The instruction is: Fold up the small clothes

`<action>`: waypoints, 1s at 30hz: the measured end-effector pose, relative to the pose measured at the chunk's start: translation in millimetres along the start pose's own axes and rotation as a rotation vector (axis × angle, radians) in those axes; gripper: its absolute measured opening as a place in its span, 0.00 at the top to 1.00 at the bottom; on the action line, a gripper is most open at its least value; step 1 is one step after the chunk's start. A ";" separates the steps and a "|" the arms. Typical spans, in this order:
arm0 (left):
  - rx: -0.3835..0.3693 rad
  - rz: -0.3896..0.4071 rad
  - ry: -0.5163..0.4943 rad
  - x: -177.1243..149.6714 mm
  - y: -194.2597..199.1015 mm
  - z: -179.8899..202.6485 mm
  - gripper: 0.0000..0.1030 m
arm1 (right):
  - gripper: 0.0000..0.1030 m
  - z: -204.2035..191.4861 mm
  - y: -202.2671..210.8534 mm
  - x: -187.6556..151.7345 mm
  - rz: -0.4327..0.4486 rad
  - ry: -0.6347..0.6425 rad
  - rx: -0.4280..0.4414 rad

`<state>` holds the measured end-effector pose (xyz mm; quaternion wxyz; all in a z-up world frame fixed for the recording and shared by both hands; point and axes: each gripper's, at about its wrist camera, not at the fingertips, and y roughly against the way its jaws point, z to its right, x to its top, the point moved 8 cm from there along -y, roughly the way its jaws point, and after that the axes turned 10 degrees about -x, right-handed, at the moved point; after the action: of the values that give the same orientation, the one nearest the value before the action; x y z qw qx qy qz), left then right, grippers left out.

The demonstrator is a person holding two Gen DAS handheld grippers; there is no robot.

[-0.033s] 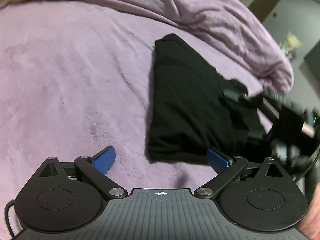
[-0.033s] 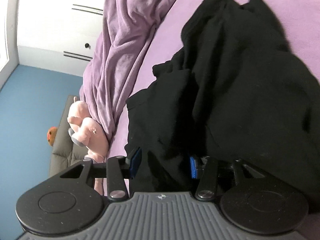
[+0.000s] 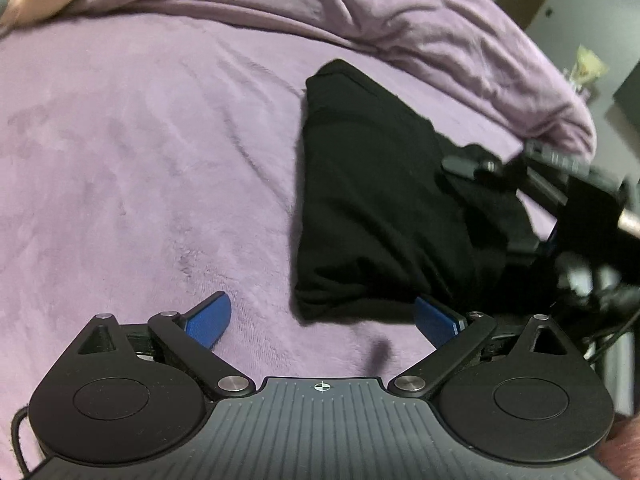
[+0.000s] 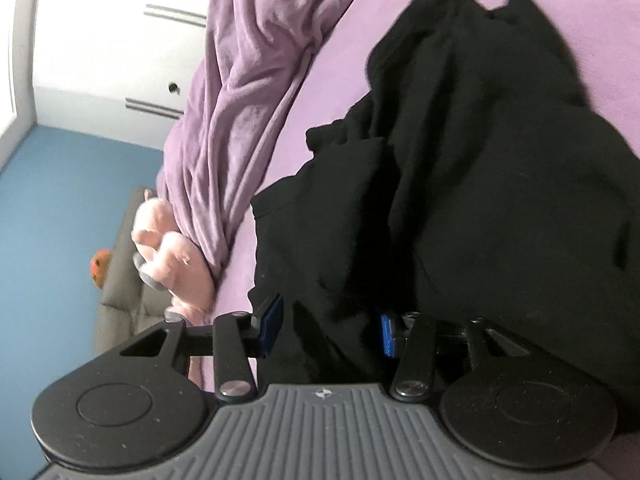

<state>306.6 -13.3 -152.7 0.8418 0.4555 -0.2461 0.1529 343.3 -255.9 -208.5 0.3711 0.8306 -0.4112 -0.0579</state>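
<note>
A black garment (image 3: 380, 200) lies folded over on the purple bed cover (image 3: 140, 160). My left gripper (image 3: 322, 318) hovers open at its near corner, and its right blue pad (image 3: 436, 316) sits at the cloth's near edge without gripping. My right gripper (image 4: 330, 326) is at the garment's (image 4: 480, 160) other side, with a bunch of black cloth lying loosely between its blue pads (image 4: 272, 320), jaws partly apart. In the left wrist view the right gripper (image 3: 496, 206) appears blurred on the garment's right end.
A rumpled purple blanket (image 3: 400, 28) runs along the far edge of the bed. A pink soft toy (image 4: 172, 252) lies beside it near a grey seat (image 4: 120, 280). White cupboard doors (image 4: 120, 40) and a blue wall (image 4: 60, 240) stand beyond.
</note>
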 end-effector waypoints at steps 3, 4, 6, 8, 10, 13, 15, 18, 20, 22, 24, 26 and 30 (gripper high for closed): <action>0.024 0.007 -0.025 -1.7 -2.9 1.6 0.02 | 0.73 -24.0 5.7 -1.7 0.047 0.188 -0.114; 0.029 0.006 -0.021 -2.6 -4.0 0.8 0.02 | 0.78 -30.7 8.2 -2.3 0.063 0.243 -0.149; 0.036 0.010 -0.014 -2.6 -5.6 0.2 0.02 | 0.86 -44.4 15.7 -2.0 0.105 0.327 -0.179; 0.041 0.010 -0.008 -1.5 -7.7 0.8 0.02 | 0.87 -60.1 21.5 -0.2 0.115 0.347 -0.105; 0.046 0.016 -0.004 -0.2 -8.4 1.4 0.02 | 0.87 -70.2 18.1 0.6 0.094 0.342 -0.073; 0.040 0.025 0.018 0.4 -7.3 0.1 0.02 | 0.80 -65.2 1.0 1.7 0.052 0.336 -0.132; 0.037 0.026 0.020 0.6 -8.0 -1.1 0.02 | 0.63 -53.3 -11.4 2.1 0.010 0.296 -0.174; 0.046 0.021 0.003 -0.4 -10.3 -1.3 0.02 | 0.60 -41.6 -22.4 -3.3 -0.018 0.243 -0.149; 0.055 0.020 -0.004 -0.3 -11.5 -1.5 0.02 | 0.61 -41.6 -24.7 -3.1 -0.008 0.218 -0.123; 0.063 0.022 0.001 -0.1 -12.7 -1.5 0.02 | 0.84 -49.0 -21.1 -4.5 0.017 0.257 -0.114; 0.074 0.024 0.002 0.1 -14.6 0.0 0.02 | 0.86 -64.7 -16.2 -3.9 0.063 0.350 -0.137; 0.090 0.022 -0.010 1.1 -17.3 0.6 0.02 | 0.87 -83.7 -8.5 -1.2 0.109 0.450 -0.167; 0.106 0.019 0.006 2.7 -20.3 -2.4 0.02 | 0.88 -98.5 15.1 14.7 0.175 0.512 -0.196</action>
<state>319.3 -22.1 -166.3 0.8156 0.4966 -0.2397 0.1751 382.7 -216.4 -124.7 0.5449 0.7397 -0.3667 0.1466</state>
